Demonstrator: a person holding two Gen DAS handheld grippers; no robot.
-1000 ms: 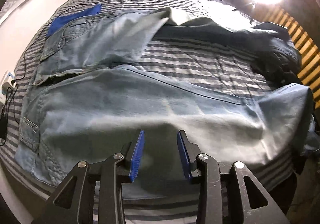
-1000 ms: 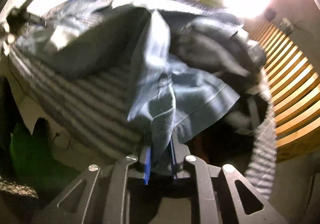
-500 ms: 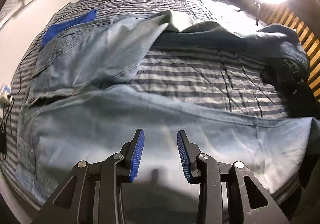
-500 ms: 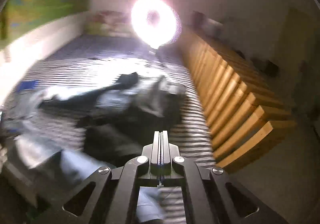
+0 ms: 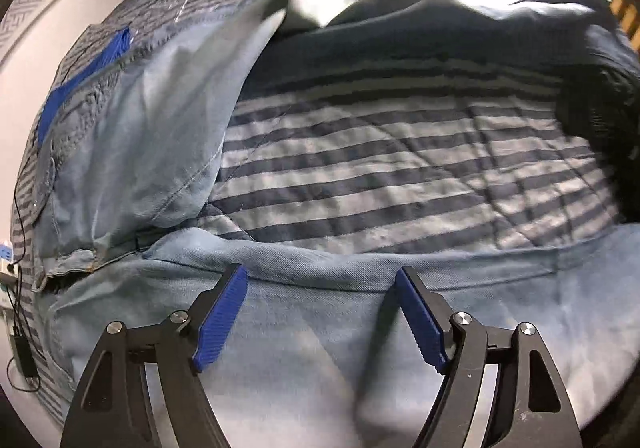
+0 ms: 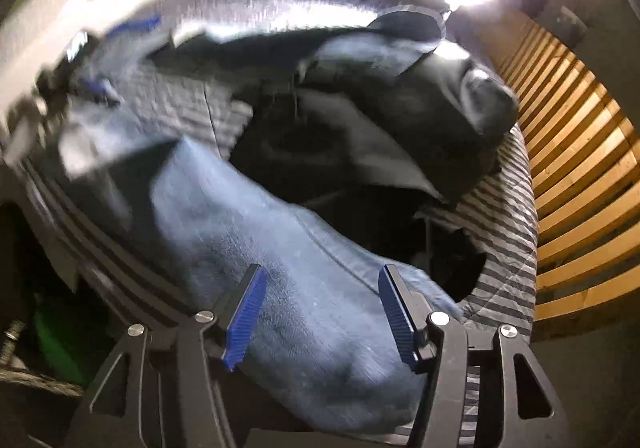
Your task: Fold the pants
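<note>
1. The left wrist view looked steeply down from close above the striped grey-and-white bed quilt (image 5: 400, 152), its lens set behind the left gripper (image 5: 320, 312) and facing up the bed.
2. The right wrist view looked down from the quilt's (image 6: 508, 208) near corner beside the wooden slatted frame (image 6: 576, 176), behind the right gripper (image 6: 320, 312); it was blurred.
3. Both views shared the quilt, the light blue denim pants (image 5: 320, 348) (image 6: 280, 248) and the dark heaped clothing (image 5: 520, 48) (image 6: 400, 116).
</note>
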